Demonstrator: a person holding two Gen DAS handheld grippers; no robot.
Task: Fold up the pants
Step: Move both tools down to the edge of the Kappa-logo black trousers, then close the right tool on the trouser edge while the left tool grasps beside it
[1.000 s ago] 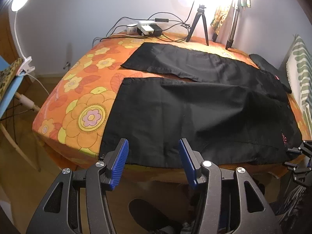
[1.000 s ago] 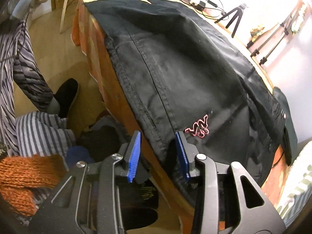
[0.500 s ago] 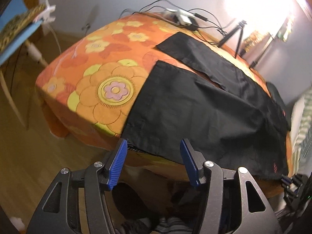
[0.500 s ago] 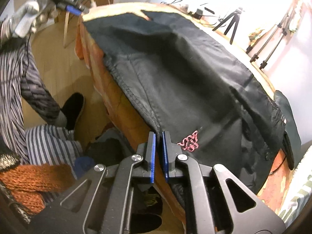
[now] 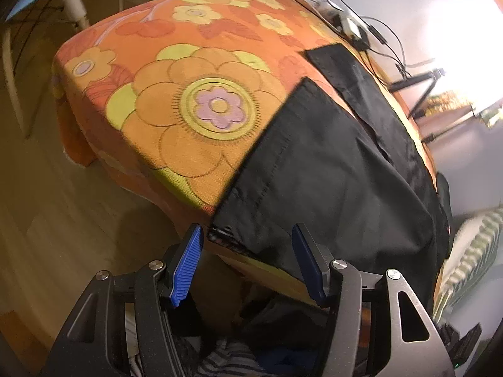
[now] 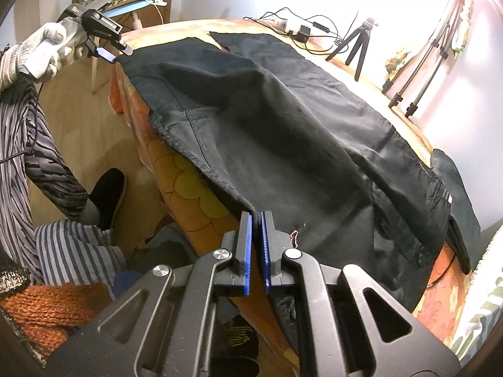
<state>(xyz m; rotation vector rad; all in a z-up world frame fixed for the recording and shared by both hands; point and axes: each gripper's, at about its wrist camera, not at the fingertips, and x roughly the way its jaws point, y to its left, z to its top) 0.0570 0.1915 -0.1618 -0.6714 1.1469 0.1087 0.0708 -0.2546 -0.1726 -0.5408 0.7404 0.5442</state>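
Black pants (image 5: 330, 169) lie spread on the orange flowered table (image 5: 188, 119), legs to the left, waist to the right. My left gripper (image 5: 248, 254) is open, its blue pads on either side of the near leg's hem corner at the table's front edge. My right gripper (image 6: 255, 229) is shut on the pants (image 6: 283, 144) at the near side seam by the waist and lifts the cloth a little. The left gripper also shows in the right wrist view (image 6: 107, 47), held in a gloved hand at the hem corner.
A power strip with cables (image 5: 349, 28) and a small tripod (image 6: 358, 44) stand at the table's far edge, light stands (image 6: 424, 62) behind. A dark flat item (image 6: 456, 194) lies past the waist. The person's striped legs and slipper (image 6: 103, 194) are below the front edge.
My right gripper has shut on the pants' side seam and lifted it. My left gripper has moved left and closer to the near leg's hem corner, still open.
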